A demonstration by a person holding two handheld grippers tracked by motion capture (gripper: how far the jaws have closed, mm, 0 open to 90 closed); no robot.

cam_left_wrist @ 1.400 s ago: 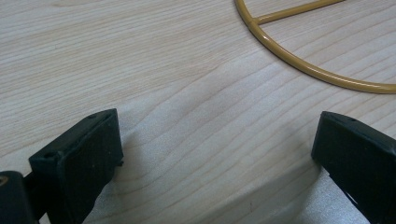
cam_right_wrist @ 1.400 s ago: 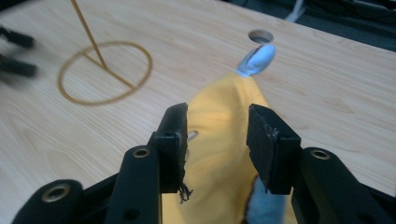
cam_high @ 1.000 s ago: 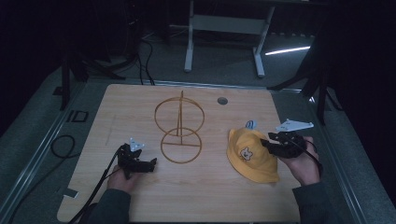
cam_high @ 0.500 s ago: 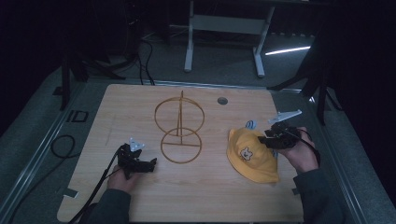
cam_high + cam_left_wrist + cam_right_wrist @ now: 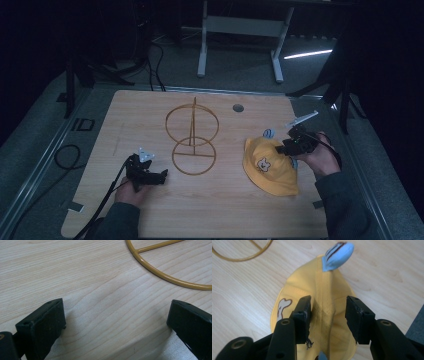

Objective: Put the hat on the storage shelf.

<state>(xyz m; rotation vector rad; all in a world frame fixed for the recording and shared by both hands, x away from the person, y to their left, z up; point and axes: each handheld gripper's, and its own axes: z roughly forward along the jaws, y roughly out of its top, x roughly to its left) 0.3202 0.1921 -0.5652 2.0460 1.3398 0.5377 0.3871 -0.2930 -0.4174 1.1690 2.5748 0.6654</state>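
From the high view I see the yellow hat (image 5: 269,165) lying on the surface (image 5: 150,115) to the right of the wire stand (image 5: 192,142), my right hand-held gripper (image 5: 282,148) at its far right edge, my left hand-held gripper (image 5: 161,176) just left of the stand's base ring. In the left gripper view, the jaws stand spread over bare wood near that ring (image 5: 165,277). In the right gripper view, the right hand-held gripper (image 5: 328,307) has just been opening; the hat's crown (image 5: 324,300) lies between the jaws, and I cannot tell whether they touch it.

Wooden table (image 5: 150,115): gold wire stand (image 5: 192,137), yellow hat (image 5: 270,167).
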